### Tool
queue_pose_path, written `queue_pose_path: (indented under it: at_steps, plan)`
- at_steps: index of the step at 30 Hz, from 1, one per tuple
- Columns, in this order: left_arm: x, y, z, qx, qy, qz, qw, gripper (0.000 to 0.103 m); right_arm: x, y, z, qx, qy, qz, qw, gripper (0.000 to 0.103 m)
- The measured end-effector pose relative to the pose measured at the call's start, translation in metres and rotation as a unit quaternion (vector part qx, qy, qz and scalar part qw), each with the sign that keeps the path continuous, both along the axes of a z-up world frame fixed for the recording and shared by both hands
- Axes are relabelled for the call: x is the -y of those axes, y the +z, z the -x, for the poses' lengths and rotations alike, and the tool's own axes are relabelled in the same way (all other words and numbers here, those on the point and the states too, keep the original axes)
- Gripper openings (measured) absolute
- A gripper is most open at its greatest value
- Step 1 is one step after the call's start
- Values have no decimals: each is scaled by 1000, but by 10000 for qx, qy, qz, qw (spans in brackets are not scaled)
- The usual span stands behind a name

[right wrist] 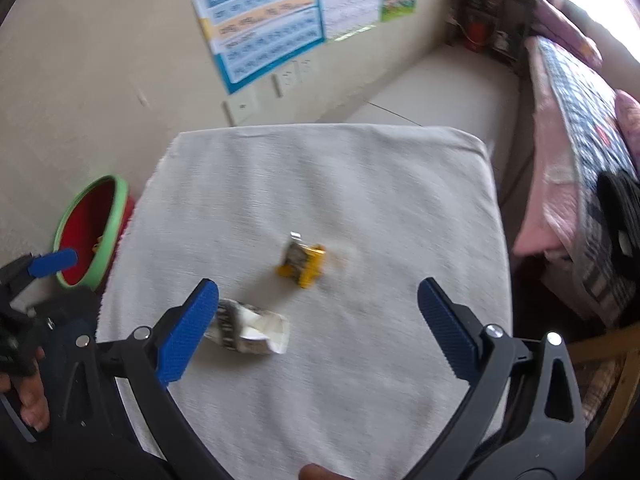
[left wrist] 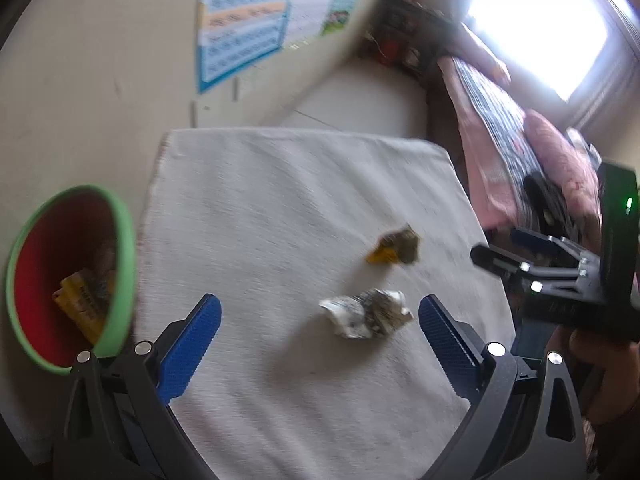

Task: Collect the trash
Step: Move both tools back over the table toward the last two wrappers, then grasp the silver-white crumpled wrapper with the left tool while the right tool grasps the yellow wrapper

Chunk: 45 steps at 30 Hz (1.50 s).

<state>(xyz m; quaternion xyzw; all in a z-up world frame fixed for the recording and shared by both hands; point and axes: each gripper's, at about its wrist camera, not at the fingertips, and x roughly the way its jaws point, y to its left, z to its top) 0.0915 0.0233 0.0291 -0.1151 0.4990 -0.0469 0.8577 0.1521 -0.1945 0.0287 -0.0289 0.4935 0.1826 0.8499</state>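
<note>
White crumpled wrapper (left wrist: 366, 312) lies between the wide-open, empty left tool (left wrist: 320, 320); right tool (right wrist: 318, 316) likewise gapes empty.

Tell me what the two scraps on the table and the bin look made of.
Crumpled white wrapper: thin printed paper or film, sharply creased. Yellow crumpled packet: probably foil-lined plastic, with a dull silvery inside. Red bin with green rim: smooth matte moulded plastic, apparently.

Both wrist views angled down, close over white cushion (left wrist: 304, 208); share wrappers, bin, wall posters
</note>
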Motion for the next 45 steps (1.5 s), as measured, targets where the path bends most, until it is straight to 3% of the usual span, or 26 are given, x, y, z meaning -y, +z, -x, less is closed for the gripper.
queue_pose_path:
  at_steps: [9,21,26,29,31,33,34,38,45]
  plan:
    - [52,-36,-15,-352,-934,-116,9949,95,40,-13,-1,-145,-372,-33,9992,98]
    - [78,-81,-52,-806,-1975,-928,9726,95,46,-30,-3,-316,-454,94,9984,98]
    - [75,-100,-63,-918,-2065,-787,9709,93,54,-39,-5,-452,-627,117,9969,98]
    - [68,-99,-63,-802,-1998,-440,9756,74,52,-46,-7,-551,-638,143,9963,98]
    - [63,-99,-60,-755,-1918,-299,9781,51,46,-50,-9,-597,-596,179,9963,98]
    - [52,-97,-57,-754,-1744,-56,9818,40,37,-52,-11,-630,-528,192,9964,98]
    - [46,-98,-54,-779,-1618,103,9837,26,32,-53,-12,-638,-481,195,9966,98]
    - [16,-97,-42,-842,-1205,666,9869,16,9,-57,-17,-660,-318,160,9972,98]
    - [0,-93,-23,-727,-996,727,9897,15,-23,-69,-27,-760,-88,92,9970,98]
